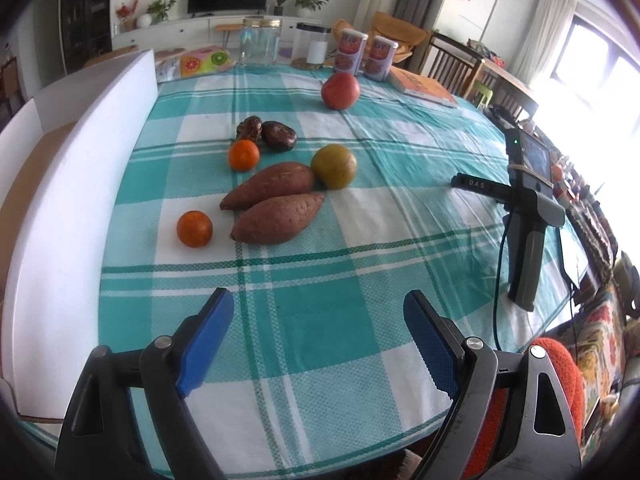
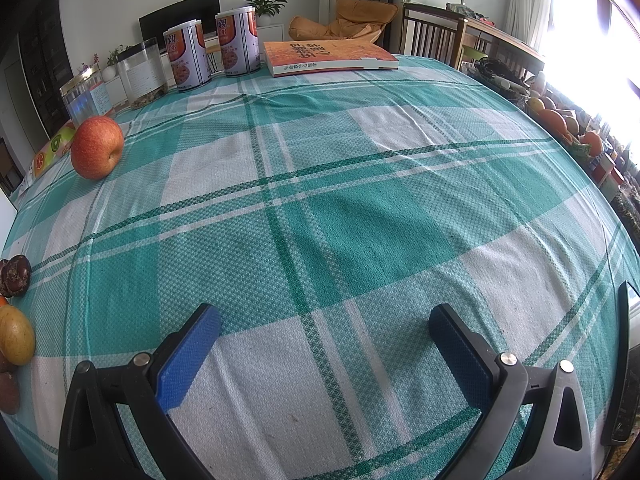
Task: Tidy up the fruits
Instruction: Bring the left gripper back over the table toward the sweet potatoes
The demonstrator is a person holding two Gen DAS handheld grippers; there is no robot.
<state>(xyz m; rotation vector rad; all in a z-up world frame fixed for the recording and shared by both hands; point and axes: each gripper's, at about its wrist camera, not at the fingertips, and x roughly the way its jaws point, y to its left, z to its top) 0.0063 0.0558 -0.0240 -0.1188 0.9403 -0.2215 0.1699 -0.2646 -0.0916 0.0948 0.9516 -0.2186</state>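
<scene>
On the teal checked tablecloth [image 1: 320,312] lie two sweet potatoes [image 1: 276,196], a near orange [image 1: 194,228], a far orange [image 1: 243,155], a green-yellow round fruit [image 1: 334,166], two dark brown fruits [image 1: 272,133] and a red apple [image 1: 340,90]. My left gripper [image 1: 320,340] is open and empty, well short of the fruits. My right gripper [image 2: 324,350] is open and empty over bare cloth; it also shows in the left wrist view [image 1: 520,208] at the right. The apple [image 2: 97,147] is far left of it. The green-yellow fruit [image 2: 15,335] and a dark fruit [image 2: 15,275] sit at the left edge.
A white box [image 1: 80,200] with a tall wall stands along the table's left side. At the back are a glass jar [image 1: 259,45], a clear canister [image 1: 311,46], two cans [image 1: 366,56], a book [image 2: 328,58] and a fruit-print packet [image 1: 204,62]. The table edge is near on the right.
</scene>
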